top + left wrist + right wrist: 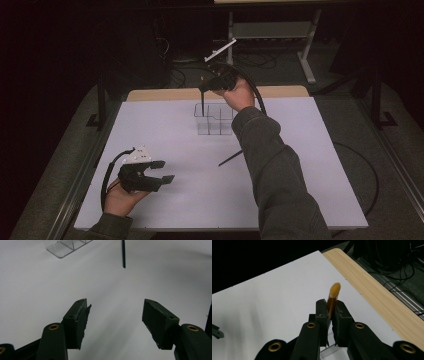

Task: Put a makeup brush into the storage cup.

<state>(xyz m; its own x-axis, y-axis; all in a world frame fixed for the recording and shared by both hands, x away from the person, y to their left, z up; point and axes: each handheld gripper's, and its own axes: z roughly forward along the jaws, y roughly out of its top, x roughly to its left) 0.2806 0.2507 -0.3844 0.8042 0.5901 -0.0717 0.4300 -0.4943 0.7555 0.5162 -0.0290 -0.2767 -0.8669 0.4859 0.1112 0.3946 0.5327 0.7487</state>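
A clear compartment organizer (215, 120) stands at the middle back of the white table (165, 205). Above its left compartment, my right gripper (204, 89) is shut on an upright dark pen (203, 102) whose lower end reaches into the organizer. In the right gripper view the pen's amber end (333, 296) sticks up between the shut jaws of the right gripper (330, 307), with the organizer's rim (334, 353) just below. A second black pen (230, 158) lies flat on the table. My left gripper (165, 171) rests open near the front left; ahead of the left gripper (115, 308) are that pen (123, 253) and the organizer (66, 247).
A wooden strip (165, 94) runs along the table's far edge. Beyond it, cables (250, 60) and a desk frame (307, 50) stand on the dark floor. A black cable (367, 175) loops off the table's right side.
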